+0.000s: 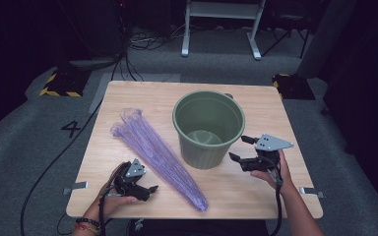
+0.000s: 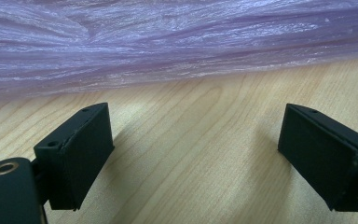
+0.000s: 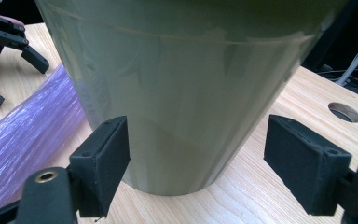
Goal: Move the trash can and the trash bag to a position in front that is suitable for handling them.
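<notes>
Purple plastic, a long gathered bin bag (image 1: 155,150), lay flat on the wooden table (image 1: 256,196), running from about ten o'clock near the table's middle down to six o'clock near the front edge. Just beside it, at its two o'clock side, stood the green bin (image 1: 208,129), upright and empty, its base almost touching the bag's middle stretch.

At seven o'clock of the bag the left gripper (image 1: 150,189) rested low by the table, jaws spread wide and holding nothing; in the left gripper view (image 2: 196,154) bare wood lay between the pads and the bag's edge ran across just ahead of them. At three o'clock of the bin the right gripper (image 1: 241,148) hovered, also released, its jaws standing apart on either side of the bin's lower wall in the right gripper view (image 3: 196,163), not pressing on it.

To pick the bag up cleanly, the left jaws would probably need to slide forward until the thin film sat fully between the pads, then close low near the table; meanwhile the right one could steady the bin by its rim so it would not tip
</notes>
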`<state>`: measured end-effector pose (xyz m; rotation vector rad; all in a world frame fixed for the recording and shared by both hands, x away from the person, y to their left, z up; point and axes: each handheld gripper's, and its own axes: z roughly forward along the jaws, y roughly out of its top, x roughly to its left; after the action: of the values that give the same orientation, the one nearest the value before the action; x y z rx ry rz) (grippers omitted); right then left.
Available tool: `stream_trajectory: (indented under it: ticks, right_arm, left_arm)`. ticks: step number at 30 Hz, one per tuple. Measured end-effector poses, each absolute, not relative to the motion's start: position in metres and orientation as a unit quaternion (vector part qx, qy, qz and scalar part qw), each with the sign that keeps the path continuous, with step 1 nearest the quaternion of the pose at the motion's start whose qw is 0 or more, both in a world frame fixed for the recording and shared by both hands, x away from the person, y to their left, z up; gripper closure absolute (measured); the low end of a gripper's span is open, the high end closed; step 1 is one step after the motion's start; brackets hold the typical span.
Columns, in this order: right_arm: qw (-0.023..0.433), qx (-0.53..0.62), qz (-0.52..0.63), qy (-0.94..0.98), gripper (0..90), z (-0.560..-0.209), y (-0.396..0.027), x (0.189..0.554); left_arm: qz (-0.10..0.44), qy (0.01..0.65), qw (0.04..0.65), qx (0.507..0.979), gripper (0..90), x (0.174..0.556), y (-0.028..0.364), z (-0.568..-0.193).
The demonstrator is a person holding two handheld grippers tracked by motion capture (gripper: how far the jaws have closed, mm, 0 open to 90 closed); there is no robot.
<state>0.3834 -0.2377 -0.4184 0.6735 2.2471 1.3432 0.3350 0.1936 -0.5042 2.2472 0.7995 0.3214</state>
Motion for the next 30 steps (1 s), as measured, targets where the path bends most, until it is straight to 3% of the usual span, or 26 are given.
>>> stream_trajectory:
  ticks: [12, 30]
  right_arm:
    - [0.225, 0.233, 0.480, 0.815, 23.0, -0.417, -0.233, 0.380]
    - [0.239, 0.208, 0.518, 0.794, 23.9, -0.374, -0.243, 0.359]
  left_arm:
    - [0.125, 0.310, 0.359, 0.871, 9.9, 0.335, 0.194, -0.504]
    - [0.125, 0.314, 0.360, 0.869, 10.1, 0.335, 0.193, -0.504]
